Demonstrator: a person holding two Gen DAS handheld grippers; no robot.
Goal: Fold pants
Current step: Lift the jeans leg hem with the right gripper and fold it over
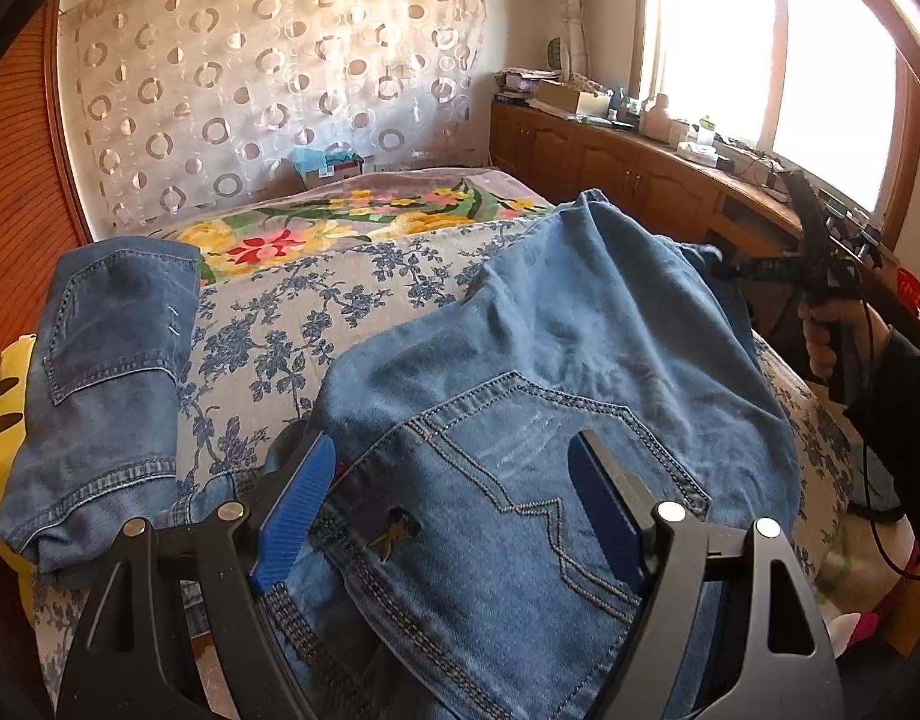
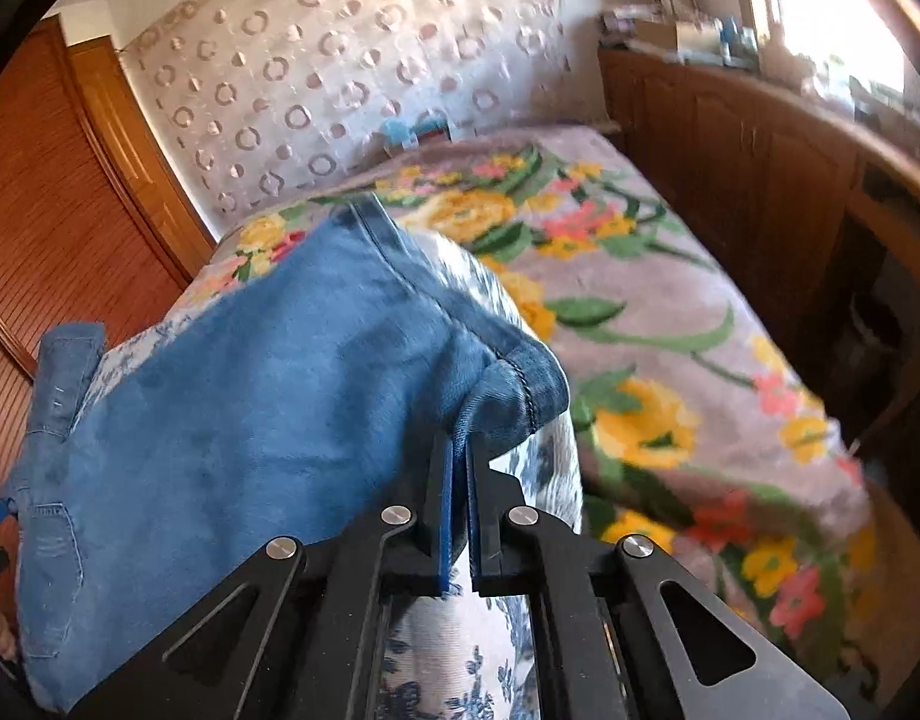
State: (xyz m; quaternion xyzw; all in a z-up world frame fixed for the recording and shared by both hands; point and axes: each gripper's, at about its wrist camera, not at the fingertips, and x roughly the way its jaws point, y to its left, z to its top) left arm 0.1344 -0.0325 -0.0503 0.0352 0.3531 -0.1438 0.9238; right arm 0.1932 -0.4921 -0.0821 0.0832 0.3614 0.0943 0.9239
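I see the pants (image 1: 550,360), blue denim, spread across the bed (image 1: 351,312), with their near part and a back pocket running under my left gripper (image 1: 453,498). Its blue pads (image 1: 291,516) stand wide apart, one on each side of the pocket, neither pressing the cloth. My right gripper (image 2: 458,456) is clamped on a hemmed corner of the pants, lifted off the floral sheet; the pinched fold hides how much cloth sits between the pads. From the left wrist view the right gripper is small against the glaring window (image 1: 820,72), a hand (image 1: 820,336) on its handle. A second denim piece (image 1: 105,372) lies at the far left, cut off below. The right wrist view is blurred
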